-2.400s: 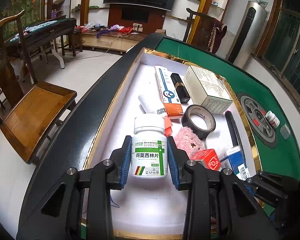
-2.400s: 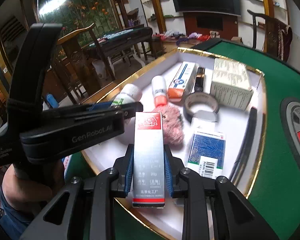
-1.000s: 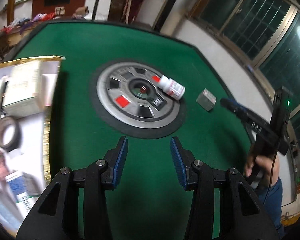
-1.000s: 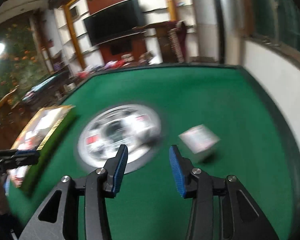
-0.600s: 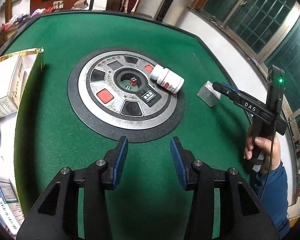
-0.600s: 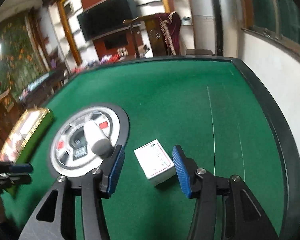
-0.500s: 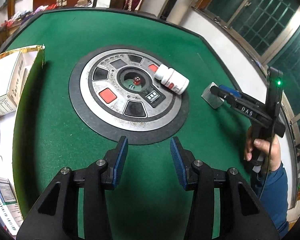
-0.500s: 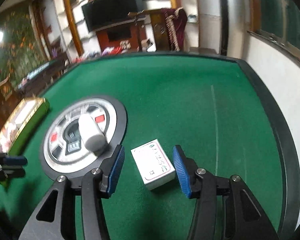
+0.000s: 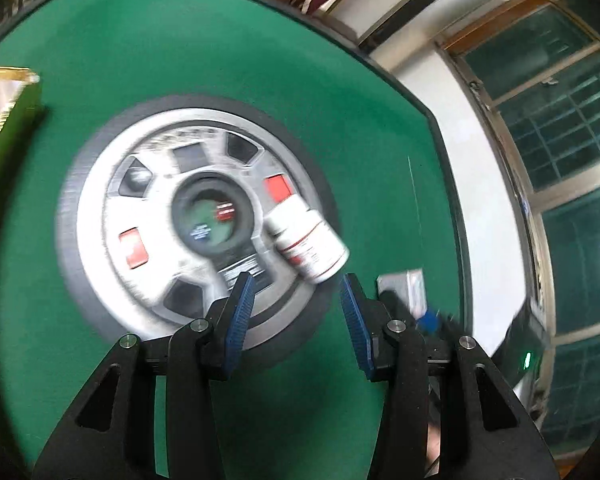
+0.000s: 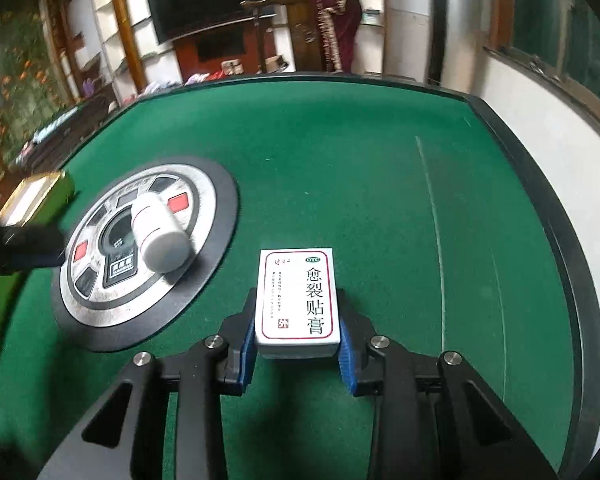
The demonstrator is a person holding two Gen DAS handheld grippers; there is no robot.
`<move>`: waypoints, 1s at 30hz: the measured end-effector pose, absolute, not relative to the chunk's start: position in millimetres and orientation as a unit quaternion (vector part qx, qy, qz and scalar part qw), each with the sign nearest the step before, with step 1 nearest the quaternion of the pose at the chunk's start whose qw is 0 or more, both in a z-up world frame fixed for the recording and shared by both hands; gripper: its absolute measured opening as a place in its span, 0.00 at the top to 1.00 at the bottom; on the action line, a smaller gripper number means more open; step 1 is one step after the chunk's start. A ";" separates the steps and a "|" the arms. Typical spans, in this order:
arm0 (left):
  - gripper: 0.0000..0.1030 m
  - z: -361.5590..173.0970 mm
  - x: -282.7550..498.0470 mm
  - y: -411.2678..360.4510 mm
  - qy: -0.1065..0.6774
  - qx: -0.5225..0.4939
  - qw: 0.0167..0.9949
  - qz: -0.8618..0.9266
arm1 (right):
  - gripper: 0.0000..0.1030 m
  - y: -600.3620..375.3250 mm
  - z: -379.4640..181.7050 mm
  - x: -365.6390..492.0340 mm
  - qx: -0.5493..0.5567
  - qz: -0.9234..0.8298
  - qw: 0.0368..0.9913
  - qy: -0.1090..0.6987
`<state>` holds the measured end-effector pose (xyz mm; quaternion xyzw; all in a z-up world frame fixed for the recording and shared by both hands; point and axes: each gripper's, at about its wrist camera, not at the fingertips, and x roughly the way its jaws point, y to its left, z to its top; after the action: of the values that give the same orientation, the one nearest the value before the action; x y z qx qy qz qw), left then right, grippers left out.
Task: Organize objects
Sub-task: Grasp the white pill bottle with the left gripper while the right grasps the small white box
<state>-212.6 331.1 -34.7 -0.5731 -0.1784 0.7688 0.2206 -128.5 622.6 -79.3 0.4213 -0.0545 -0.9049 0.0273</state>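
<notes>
A flat white rectangular cardboard box with black Chinese lettering and a red border (image 10: pixel 298 298) is seen lying on the green felt table (image 10: pixel 340 160), between the blue pads of the right gripper (image 10: pixel 297 354). The jaws of that gripper are closing; the pads stand against the box's two long sides at its near end, so the box is gripped. Just left of the box, a white plastic pill bottle with a red-lined label (image 9: pixel 308 240) lies on its side on the round grey metal panel with red buttons (image 9: pixel 140 184) set into the table. The left gripper (image 9: pixel 296 308) is held above the near edge of that panel, its jaws parted and nothing between them; the bottle lies just beyond its fingertips. A gold-rimmed green tray (image 10: pixel 40 196) is seen at the far left.
</notes>
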 end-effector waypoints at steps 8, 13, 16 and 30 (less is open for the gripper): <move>0.58 -31.1 -230.6 367.5 -0.157 -0.570 0.139 0.794 | 0.67 636.0 -74.5 -125.7 0.416 -0.905 0.040 -0.087; 0.58 -41.7 -233.8 371.5 -0.162 -0.575 0.086 0.797 | 0.67 640.5 -73.4 -127.9 0.415 -0.903 0.049 -0.098; 0.58 -51.0 -240.1 376.1 -0.168 -0.584 0.064 0.792 | 0.67 641.9 -74.6 -128.2 0.415 -0.902 0.052 -0.105; 0.66 -57.4 -223.4 373.7 -0.081 -0.554 0.123 0.819 | 0.67 635.8 -73.3 -124.8 0.412 -0.903 0.061 -0.100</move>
<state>-223.4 373.7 -57.4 -0.5541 -0.0806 0.8194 0.1229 -124.8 635.8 -73.3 0.4124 -0.0999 -0.9035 0.0610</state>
